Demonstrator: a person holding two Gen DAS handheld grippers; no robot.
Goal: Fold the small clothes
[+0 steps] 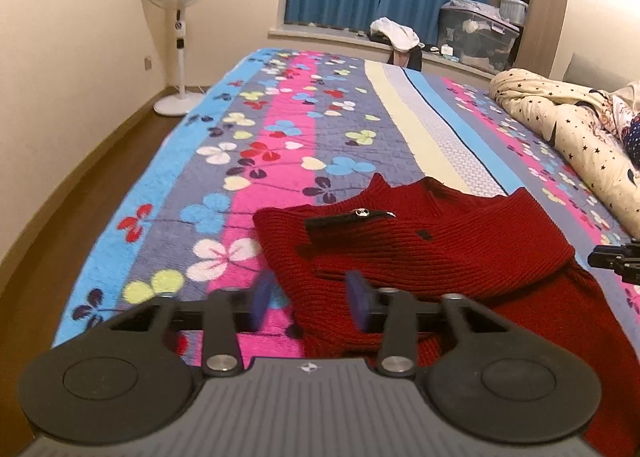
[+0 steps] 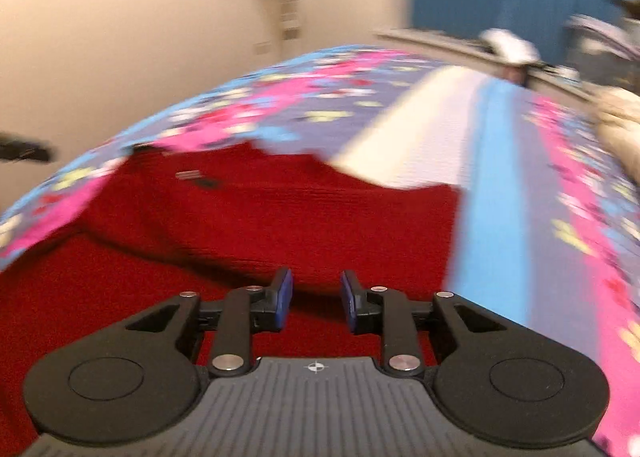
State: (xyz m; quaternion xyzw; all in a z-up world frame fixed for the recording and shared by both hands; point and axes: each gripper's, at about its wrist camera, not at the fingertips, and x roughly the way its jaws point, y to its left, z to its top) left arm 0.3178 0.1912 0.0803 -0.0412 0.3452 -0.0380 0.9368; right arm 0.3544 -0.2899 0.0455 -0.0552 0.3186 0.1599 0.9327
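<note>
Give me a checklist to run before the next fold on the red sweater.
1. Left tool empty: ok, pads apart, nothing pinched.
2. Right tool empty: ok, open above the knit.
3. Red sweater lies on the floral bedspread: ok.
4. Sweater flat: not ok, the top layer is rumpled, with a sleeve folded across.
5. Hem position: cannot tell, hidden below both views.
6. Right wrist view sharp enough to aim: not ok, blurred.

Your left gripper (image 1: 310, 299) tilts downward with its blue pads (image 1: 262, 295) parted and nothing pinched between them. Your right gripper (image 2: 316, 299) also angles downward, its pads (image 2: 285, 293) set a little apart, gripping nothing.
</note>
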